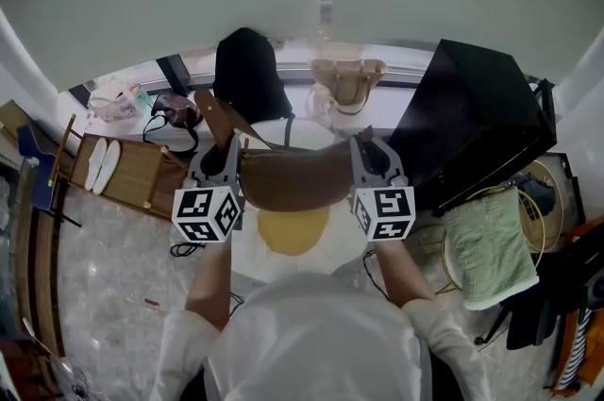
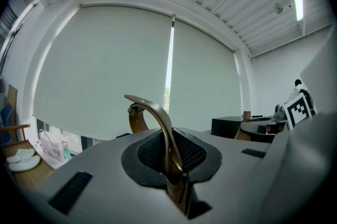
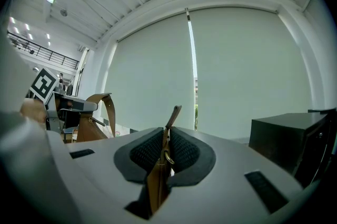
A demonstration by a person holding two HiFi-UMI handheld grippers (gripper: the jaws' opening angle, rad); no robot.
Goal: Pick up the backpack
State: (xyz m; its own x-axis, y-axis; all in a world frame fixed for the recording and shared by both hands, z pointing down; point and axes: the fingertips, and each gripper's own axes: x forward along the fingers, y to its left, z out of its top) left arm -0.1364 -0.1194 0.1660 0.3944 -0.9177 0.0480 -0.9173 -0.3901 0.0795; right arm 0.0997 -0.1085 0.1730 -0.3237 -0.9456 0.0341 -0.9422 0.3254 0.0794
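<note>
Both pairs of jaws are closed on brown straps. In the left gripper view, the left gripper (image 2: 171, 157) is seen clamped on a flat strap (image 2: 158, 117) that arches up out of the pads. In the right gripper view, the right gripper (image 3: 160, 157) is pinched on a narrower tab (image 3: 157, 178) that carries a small gold ring (image 3: 167, 157).

The backpack (image 1: 297, 177) is slung between the two grippers in front of the person, above a white table (image 1: 274, 131) and a yellow disc (image 1: 293, 231). The pick-up is judged to be largely done, since the bag is carried by its two ends and its body sags between them. Whether its bottom is fully clear of the disc cannot be told from above. At most, a little more lift is judged to be left.

The backpack appears to be made of smooth brown leather, with a straight top edge and a rounded, half-moon underside. A dull sheen is shown on the arched strap, and its edges are cleanly cut. The pads (image 2: 152, 152) are black with a fine cross-hatched grain and are set in matte grey jaw bodies. The ring looks like polished metal. Being soft, the bag is expected to swing and fold if the two grips are brought closer together.
</note>
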